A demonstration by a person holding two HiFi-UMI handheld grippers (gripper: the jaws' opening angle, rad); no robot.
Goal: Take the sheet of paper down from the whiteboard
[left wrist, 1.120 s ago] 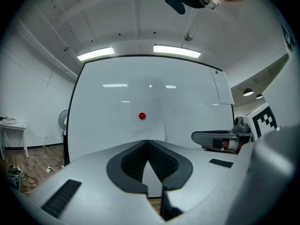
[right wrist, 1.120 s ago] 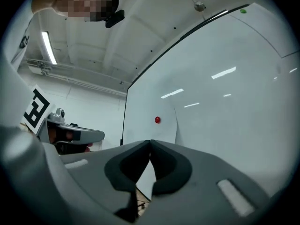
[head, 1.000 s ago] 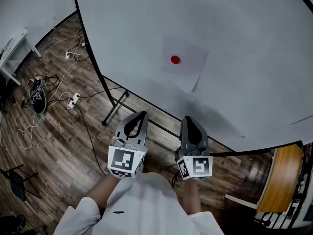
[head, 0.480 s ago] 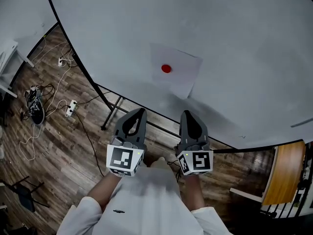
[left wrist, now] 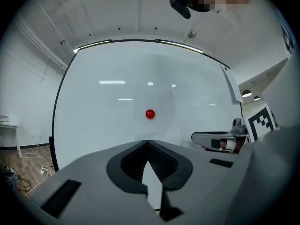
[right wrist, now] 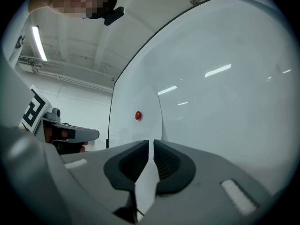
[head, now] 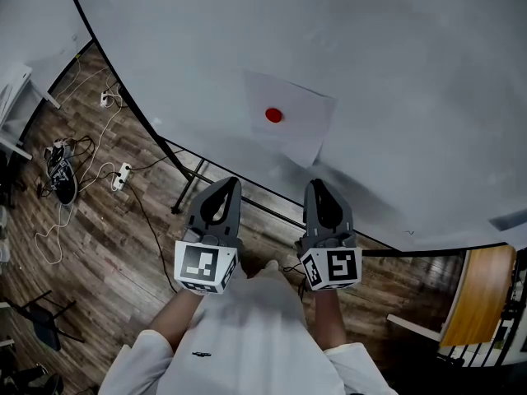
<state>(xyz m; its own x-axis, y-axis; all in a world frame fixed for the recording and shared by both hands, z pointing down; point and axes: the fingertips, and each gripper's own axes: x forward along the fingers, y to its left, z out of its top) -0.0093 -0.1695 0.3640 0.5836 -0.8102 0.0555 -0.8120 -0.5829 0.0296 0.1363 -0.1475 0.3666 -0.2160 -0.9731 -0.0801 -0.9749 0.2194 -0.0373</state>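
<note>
The sheet of paper hangs flat on the whiteboard, in its lower part, not far above the lower edge and well in from the left edge. It stays there because a small red magnet presses it to the board near its upper left part, and nothing else seems to fix it, so the rest of the sheet probably hangs free. The person stands in front of the board and holds both tools level, side by side and pointing toward the paper, which I judge to be an approach and not yet a grip, because neither tool touches the sheet or the magnet. The left tool is clenched, its jaw tips meet and nothing is between them. The right tool has its jaws only a narrow slit apart, with just the white board visible through the slit, so it also carries nothing. In the left gripper view the magnet is almost straight ahead above the jaws, while in the right gripper view it is a little to the left and the right edge of the sheet runs in line with the slit. From this I guess that one tool is meant for the magnet and the other for the sheet, so that the paper does not fall to the wooden floor below, where some cables lie
</note>
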